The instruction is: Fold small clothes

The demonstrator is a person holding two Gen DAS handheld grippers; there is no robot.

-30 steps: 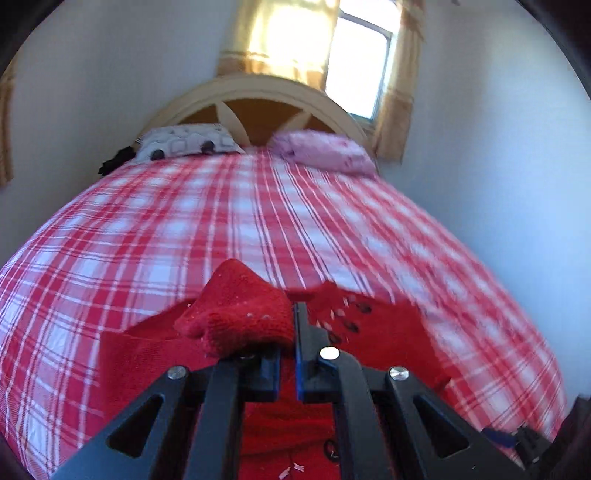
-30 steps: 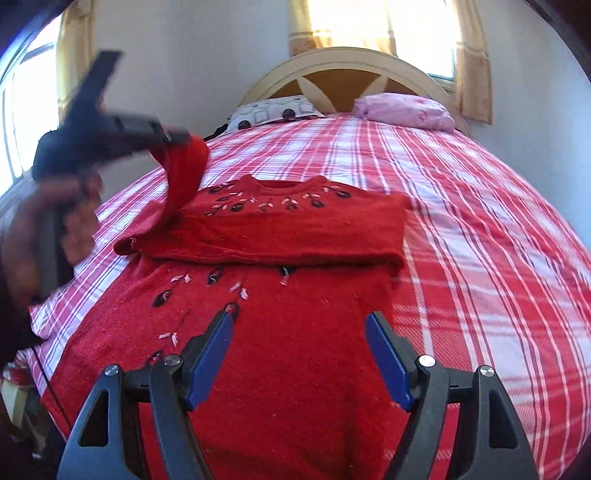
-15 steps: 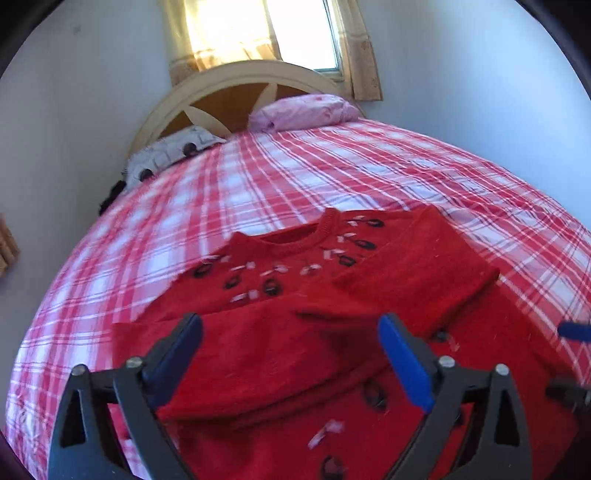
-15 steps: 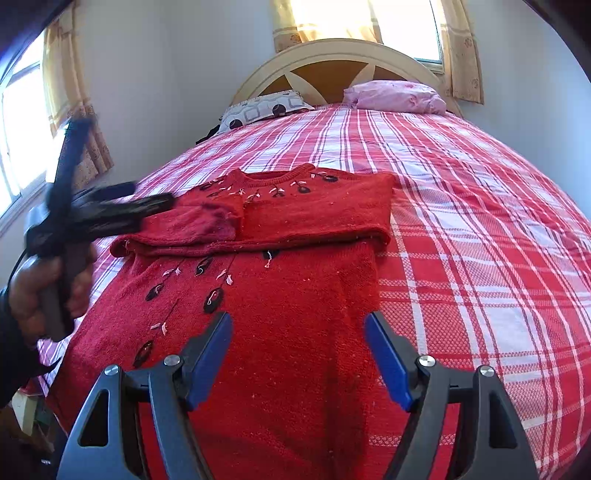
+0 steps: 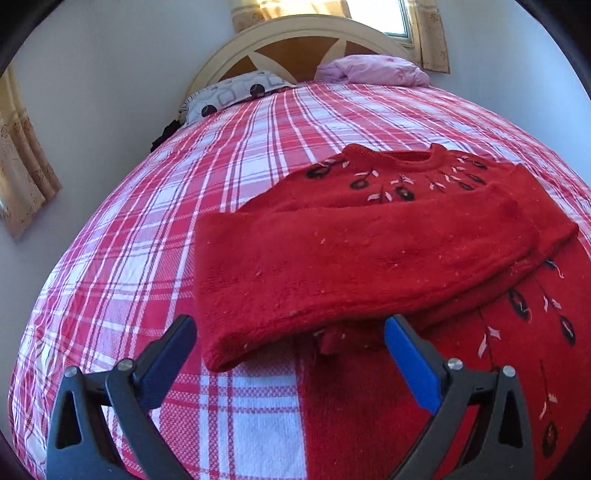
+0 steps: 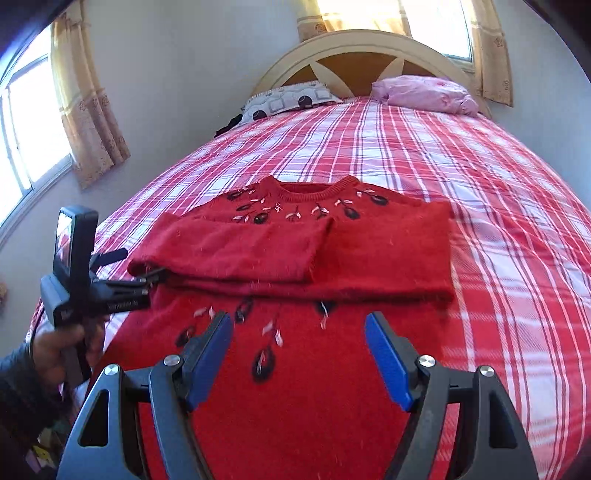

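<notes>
Left claw [image 5: 290,341], clamped on the sleeve [image 5: 351,266] a second ago, now apart, empty; right claw [image 6: 299,341] apart; sweater [image 6: 314,369] flat on bed [image 6: 406,147], neck toward 12 o'clock, sleeves folded across, 9-to-3.

Bright daylight from windows [image 6: 436,22], glare there; fisheye-bent edges.

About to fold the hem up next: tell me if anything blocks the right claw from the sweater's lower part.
Nothing visible does. The right claw hangs open directly over the lower body of the red knitted sweater, with only air between. The left claw sits off at the folded sleeve's edge.
</notes>
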